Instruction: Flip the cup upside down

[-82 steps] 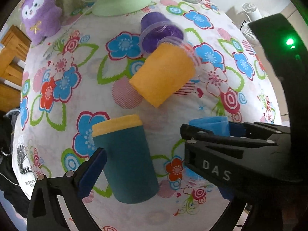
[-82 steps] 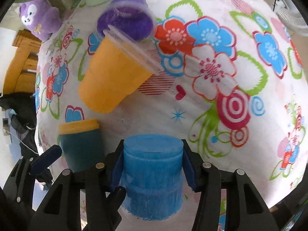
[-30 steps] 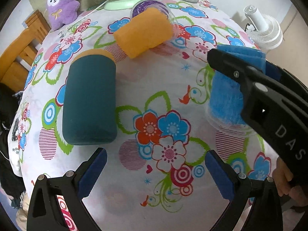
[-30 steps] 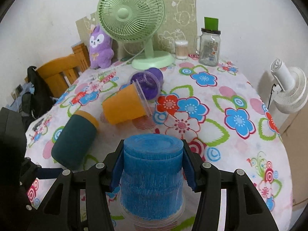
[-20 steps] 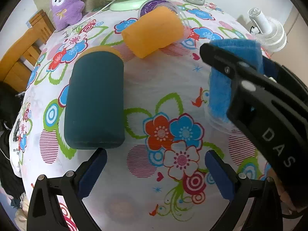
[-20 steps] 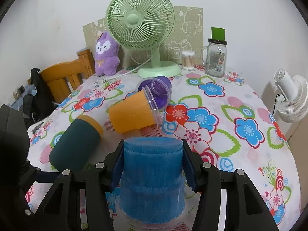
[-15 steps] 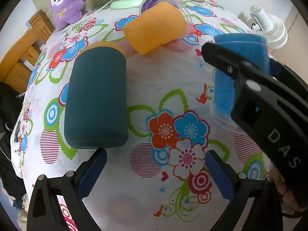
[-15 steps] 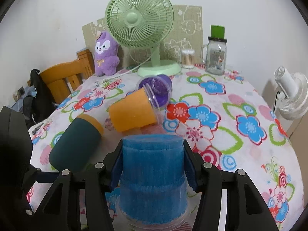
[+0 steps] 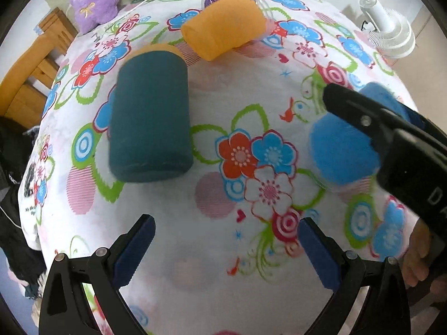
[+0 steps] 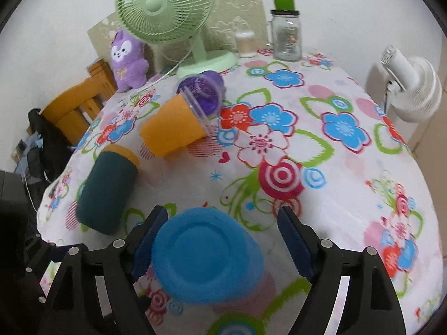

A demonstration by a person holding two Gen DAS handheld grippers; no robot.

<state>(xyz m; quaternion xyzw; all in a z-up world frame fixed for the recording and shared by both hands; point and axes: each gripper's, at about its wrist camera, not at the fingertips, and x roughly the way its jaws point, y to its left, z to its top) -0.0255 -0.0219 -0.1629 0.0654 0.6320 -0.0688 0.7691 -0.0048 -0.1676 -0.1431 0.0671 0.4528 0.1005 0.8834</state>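
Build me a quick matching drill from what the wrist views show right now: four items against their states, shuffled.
Items
1. blue cup
2. teal cup
3. orange cup
4. right tool

States
A. on its side, rim by the purple cup
B. base up, on the tablecloth
C. open
D. on its side, yellow rim toward the fan

Pairs: 1-B, 2-D, 3-A, 4-C

Bare cloth point(image 10: 349, 203) lies right of the blue cup point(image 10: 206, 256); teal cup point(image 10: 107, 192) crowds left.
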